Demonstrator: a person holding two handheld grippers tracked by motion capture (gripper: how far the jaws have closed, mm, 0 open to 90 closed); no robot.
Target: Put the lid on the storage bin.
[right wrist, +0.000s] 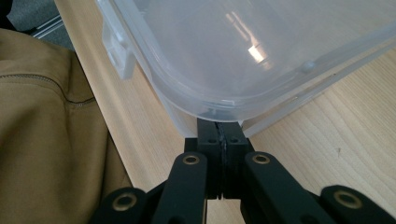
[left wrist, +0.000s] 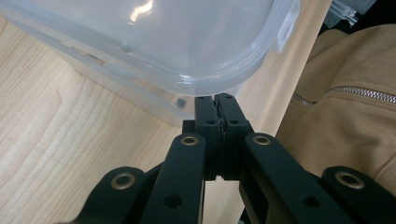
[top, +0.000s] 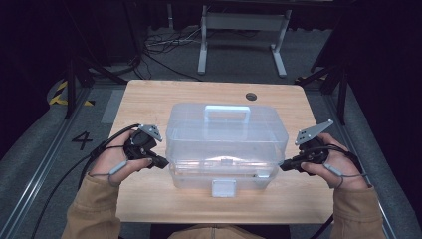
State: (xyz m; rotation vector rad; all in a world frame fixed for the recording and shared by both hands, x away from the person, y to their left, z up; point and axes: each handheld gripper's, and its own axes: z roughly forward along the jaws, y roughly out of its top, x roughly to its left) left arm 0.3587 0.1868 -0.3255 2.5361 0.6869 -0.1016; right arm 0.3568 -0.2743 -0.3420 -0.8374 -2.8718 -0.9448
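Left gripper (left wrist: 215,100) clenched, empty; right gripper (right wrist: 220,125) likewise; tips tucked under box (top: 226,134) lid rim, contact unclear.

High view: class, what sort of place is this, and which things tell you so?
Probably a lab or recording workspace, not a home: a bare wooden table on grey carpet, loose cables on the floor, a metal stand behind, and a floor marking "4".

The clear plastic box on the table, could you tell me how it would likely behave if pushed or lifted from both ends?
The clear plastic box looks nearly empty, so probably light. Its walls seem thin and may flex under squeezing. Its smooth sides could slip against shut fingers.
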